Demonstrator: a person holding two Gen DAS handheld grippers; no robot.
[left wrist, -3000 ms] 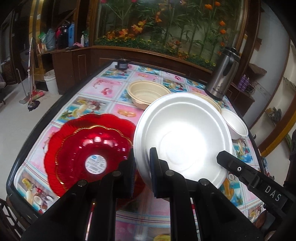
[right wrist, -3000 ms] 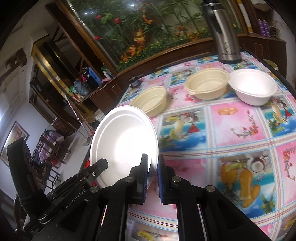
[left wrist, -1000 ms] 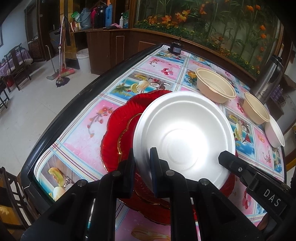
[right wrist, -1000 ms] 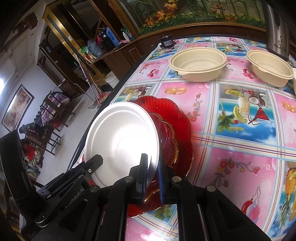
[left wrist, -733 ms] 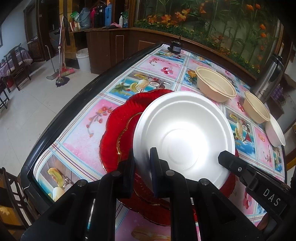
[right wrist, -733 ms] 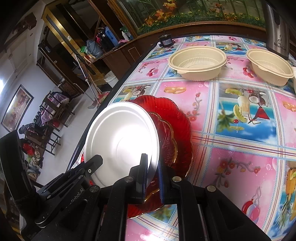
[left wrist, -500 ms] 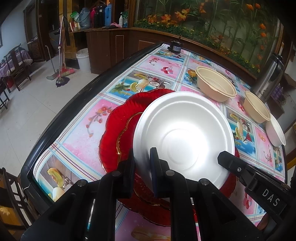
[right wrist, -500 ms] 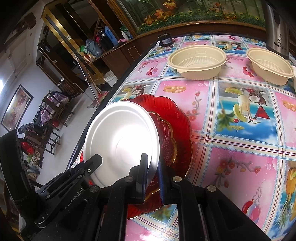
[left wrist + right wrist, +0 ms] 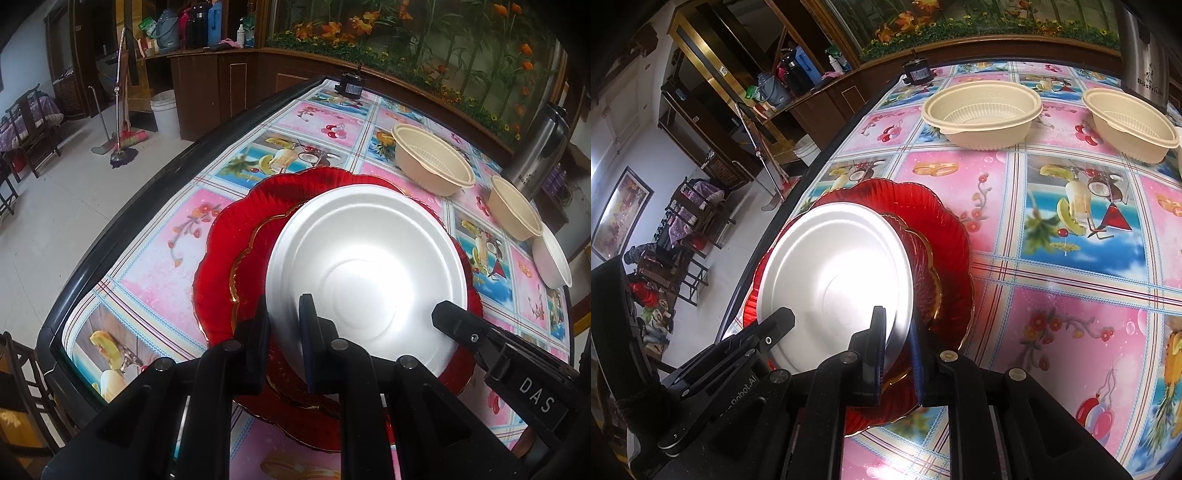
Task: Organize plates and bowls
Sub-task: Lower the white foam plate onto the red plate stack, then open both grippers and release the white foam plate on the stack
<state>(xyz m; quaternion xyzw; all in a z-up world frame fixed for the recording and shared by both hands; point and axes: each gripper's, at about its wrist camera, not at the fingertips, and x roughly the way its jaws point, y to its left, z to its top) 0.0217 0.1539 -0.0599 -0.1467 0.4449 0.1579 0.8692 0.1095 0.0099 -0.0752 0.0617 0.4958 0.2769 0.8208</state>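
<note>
Sitting over the stacked red plates (image 9: 236, 236), the white plate (image 9: 365, 266) is being pinched at its near rim by the left gripper (image 9: 284, 321), whose pads are pressing on the rim. The right gripper (image 9: 895, 339) is straddling the opposite rim; its jaws have just been opening slightly, narrow around the edge. Beyond the red plates, two beige bowls (image 9: 982, 110) and a white bowl (image 9: 552, 258) are standing on the counter (image 9: 1071, 314).
</note>
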